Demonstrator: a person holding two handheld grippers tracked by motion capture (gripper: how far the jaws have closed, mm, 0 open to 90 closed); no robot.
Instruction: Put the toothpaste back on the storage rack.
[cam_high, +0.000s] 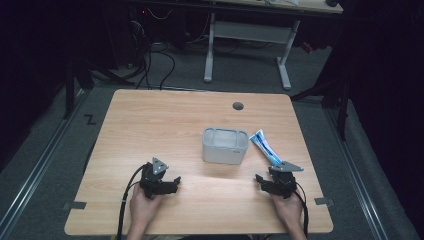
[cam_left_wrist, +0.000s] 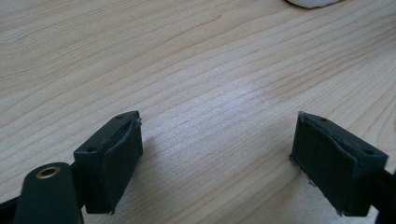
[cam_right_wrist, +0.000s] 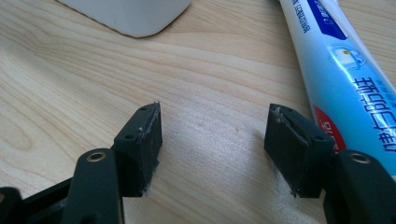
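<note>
A grey open-topped box (cam_high: 225, 145) stands at the middle of the wooden table (cam_high: 150, 120). A blue and white toothpaste tube (cam_high: 265, 146) lies flat just right of it, running toward my right gripper (cam_high: 265, 181). That gripper rests on the table near the front right, open, bare wood between its jaws; in the right gripper view the tube (cam_right_wrist: 336, 70) lies beside its right jaw, with the box corner (cam_right_wrist: 130, 16) at top left. My left gripper (cam_high: 167, 184) sits at the front left, open (cam_left_wrist: 217, 154) over bare wood.
A round cable hole (cam_high: 238, 106) is set near the table's far edge. Beyond the table stands a white desk frame (cam_high: 247, 45) with cables on the floor. Cables trail from both grippers toward the front edge.
</note>
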